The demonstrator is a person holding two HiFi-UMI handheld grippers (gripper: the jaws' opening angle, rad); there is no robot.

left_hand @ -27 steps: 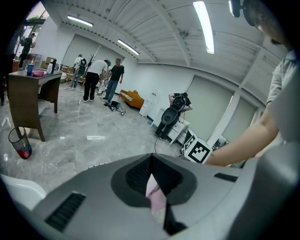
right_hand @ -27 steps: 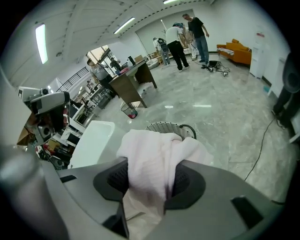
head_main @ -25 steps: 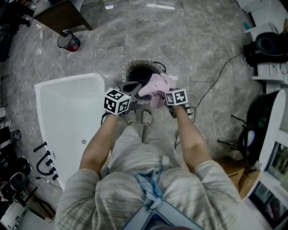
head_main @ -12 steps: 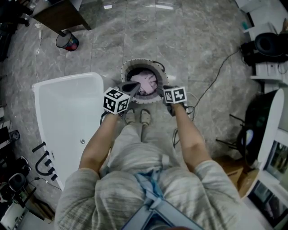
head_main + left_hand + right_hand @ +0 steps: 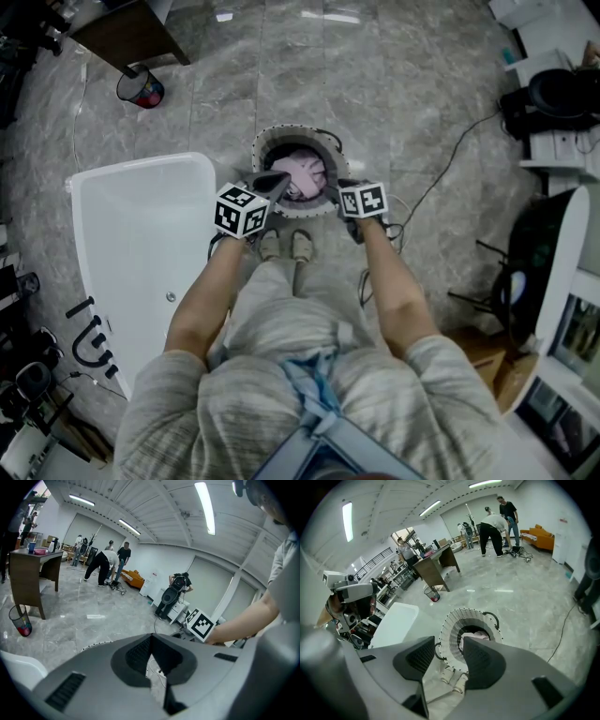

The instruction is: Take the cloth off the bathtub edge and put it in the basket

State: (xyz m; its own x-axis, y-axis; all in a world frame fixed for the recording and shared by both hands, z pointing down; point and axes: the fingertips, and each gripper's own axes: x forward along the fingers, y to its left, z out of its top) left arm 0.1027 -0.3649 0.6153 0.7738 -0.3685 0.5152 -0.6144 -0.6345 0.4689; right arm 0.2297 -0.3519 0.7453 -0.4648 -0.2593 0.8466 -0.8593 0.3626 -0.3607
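Grey marble floor (image 5: 422,112) with a white bathtub (image 5: 141,234) at its left edge in the head view; a round white basket (image 5: 267,141) stands on the floor just beside one corner of the tub. Left gripper (image 5: 279,178) at the basket's left rim, fingers pressed together, empty; right gripper (image 5: 331,190) at the right rim, fingers spread, nothing between them. Pink cloth (image 5: 305,172) lies crumpled inside the basket, apart from both grippers

cloth (image 5: 480,633) half hidden behind right gripper (image 5: 446,657) jaw

Mesh wastebin (image 5: 142,88) beside desk (image 5: 127,33)
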